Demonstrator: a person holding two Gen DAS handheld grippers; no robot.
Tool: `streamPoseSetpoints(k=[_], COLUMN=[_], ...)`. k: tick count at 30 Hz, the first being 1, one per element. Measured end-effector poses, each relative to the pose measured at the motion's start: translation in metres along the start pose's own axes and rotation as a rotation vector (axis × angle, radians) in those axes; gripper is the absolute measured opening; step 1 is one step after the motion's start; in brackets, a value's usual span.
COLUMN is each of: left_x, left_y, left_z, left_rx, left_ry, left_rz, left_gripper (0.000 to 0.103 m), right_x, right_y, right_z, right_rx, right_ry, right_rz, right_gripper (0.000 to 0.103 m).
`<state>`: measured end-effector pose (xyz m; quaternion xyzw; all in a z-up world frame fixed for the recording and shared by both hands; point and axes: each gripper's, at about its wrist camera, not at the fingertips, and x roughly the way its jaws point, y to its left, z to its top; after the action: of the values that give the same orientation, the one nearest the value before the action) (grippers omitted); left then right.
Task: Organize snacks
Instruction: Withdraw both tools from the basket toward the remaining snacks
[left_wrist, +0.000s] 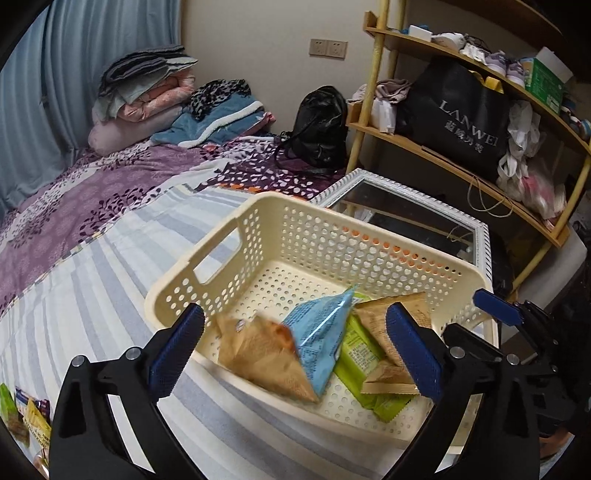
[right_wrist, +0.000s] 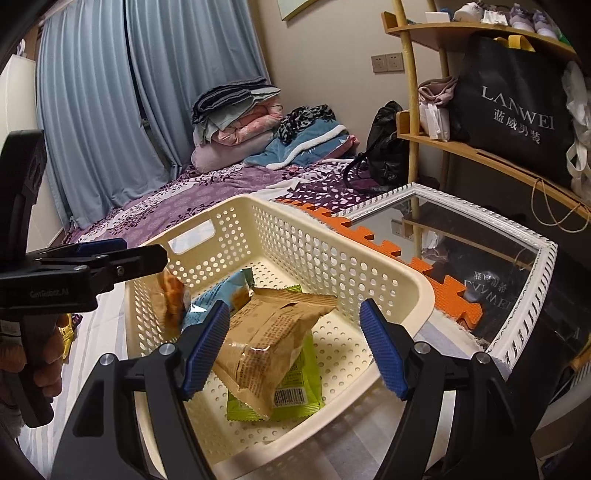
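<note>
A cream perforated basket (left_wrist: 258, 236) (right_wrist: 332, 251) sits on the striped bed cover. Inside lie a tan snack packet (right_wrist: 269, 332), a green packet (left_wrist: 360, 350) (right_wrist: 306, 384) and a light blue packet (left_wrist: 321, 328) (right_wrist: 229, 286). Another tan packet (left_wrist: 266, 354) (right_wrist: 170, 299) is blurred, tilted at the basket's near-left wall between my left gripper's jaws. My left gripper (left_wrist: 295, 354) is open over the basket; it also shows in the right wrist view (right_wrist: 122, 254). My right gripper (right_wrist: 295, 350) is open and empty above the basket's packets; its blue tip shows in the left wrist view (left_wrist: 496, 306).
More snack packets (left_wrist: 26, 417) lie on the bed cover at lower left. A white-framed mirror (right_wrist: 480, 251) and orange foam mat (right_wrist: 391, 247) lie behind the basket. A wooden shelf (left_wrist: 461, 162) with bags stands at right. A black backpack (left_wrist: 321, 125) and folded bedding (left_wrist: 147, 92) sit farther back.
</note>
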<state>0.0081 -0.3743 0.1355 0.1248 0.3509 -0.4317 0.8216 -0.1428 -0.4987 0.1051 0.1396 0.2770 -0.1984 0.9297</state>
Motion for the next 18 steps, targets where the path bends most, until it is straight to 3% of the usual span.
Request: streamPoseSetpoints(k=[9, 15, 18], left_x=[-0.014, -0.031, -0.041], left_y=[0.018, 0.024, 0.026], left_z=[-0.002, -0.006, -0.010], left_rx=[-0.008, 0.015, 0.032], left_ry=[-0.027, -0.060, -0.082], left_rz=[0.130, 0.203, 0.278], left_gripper=[0.100, 0.100, 0.100], right_x=[-0.004, -0.012, -0.015], right_y=[0.014, 0.030, 0.040], right_z=[0.003, 0.007, 0.009], right_rx=[-0.013, -0.043, -0.060], right_ry=[-0.013, -0.032, -0.032], right_rz=[0.021, 0.037, 0.050], right_gripper=[0.074, 0.080, 0.080])
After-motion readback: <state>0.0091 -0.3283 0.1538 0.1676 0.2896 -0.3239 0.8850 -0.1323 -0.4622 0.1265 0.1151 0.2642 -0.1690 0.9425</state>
